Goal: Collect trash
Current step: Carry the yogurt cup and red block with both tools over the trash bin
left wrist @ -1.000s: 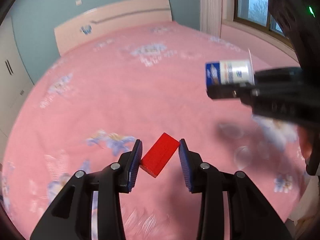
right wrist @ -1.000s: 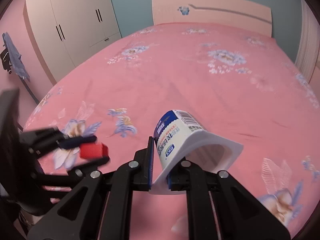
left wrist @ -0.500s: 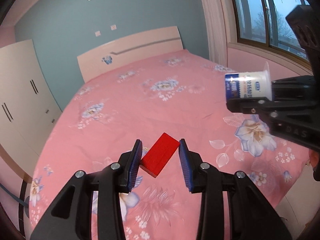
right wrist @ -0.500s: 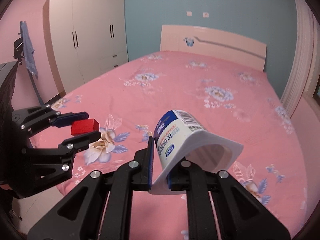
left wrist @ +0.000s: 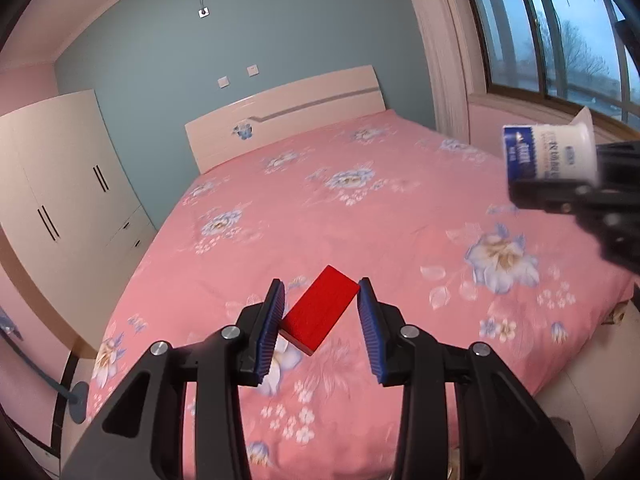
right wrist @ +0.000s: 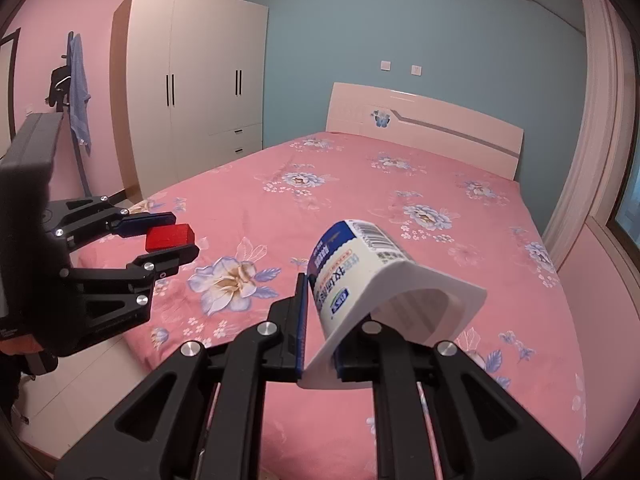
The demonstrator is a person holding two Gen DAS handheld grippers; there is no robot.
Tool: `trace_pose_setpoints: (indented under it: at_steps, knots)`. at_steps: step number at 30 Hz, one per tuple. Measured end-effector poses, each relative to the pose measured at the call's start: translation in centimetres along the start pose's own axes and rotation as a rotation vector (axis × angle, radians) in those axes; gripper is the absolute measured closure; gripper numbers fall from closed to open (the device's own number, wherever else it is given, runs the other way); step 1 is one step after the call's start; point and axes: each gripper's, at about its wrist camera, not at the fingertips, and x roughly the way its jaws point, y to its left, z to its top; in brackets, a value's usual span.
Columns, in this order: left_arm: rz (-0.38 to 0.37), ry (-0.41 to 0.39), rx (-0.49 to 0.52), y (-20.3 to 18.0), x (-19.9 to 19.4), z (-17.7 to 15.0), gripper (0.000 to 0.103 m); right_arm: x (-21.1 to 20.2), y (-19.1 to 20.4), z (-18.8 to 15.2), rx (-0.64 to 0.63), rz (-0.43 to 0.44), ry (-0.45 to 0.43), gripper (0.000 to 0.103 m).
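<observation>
Both pieces of trash are off the pink bed (left wrist: 400, 208) and in the air: the left gripper (left wrist: 321, 312) clamps a red block (left wrist: 320, 312) held skewed across its jaws, while the right gripper (right wrist: 320, 320) pinches a crushed yogurt cup (right wrist: 360, 272) by its wall, mouth toward the camera.

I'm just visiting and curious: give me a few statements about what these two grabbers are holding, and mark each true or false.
1. The left gripper holds a red block. True.
2. The right gripper is empty. False: it pinches the wall of a white cup.
3. The cup stands upright on the bed. False: it is held in the air, tipped on its side.
4. The block sits askew between the left gripper's pads. True.
5. The bed cover is plain blue. False: it is pink with flowers.
</observation>
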Motion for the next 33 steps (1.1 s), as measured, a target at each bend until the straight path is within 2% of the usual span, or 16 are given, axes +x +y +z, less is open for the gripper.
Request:
trace_pose_setpoints:
  at_steps: [6,12,25,33]
  knots:
    - [-0.004,0.032,0.012,-0.7,-1.6,-2.7,0.063,-1.8,1.7,-3.1,-0.017,0.010,0.028,0.091]
    - [-0.020,0.098,0.023,-1.4,-1.3,-6.7,0.063,-1.5,3.6,-6.2,-0.025,0.035,0.070,0.091]
    - [-0.110,0.274,0.006,-3.8,3.1,-16.1,0.063,4.1,6.2,-14.4,-0.013,0.105,0.238,0.091]
    - [-0.130,0.368,0.010,-5.3,5.7,-20.8,0.063,7.7,7.5,-20.0,-0.006,0.149,0.351,0.091]
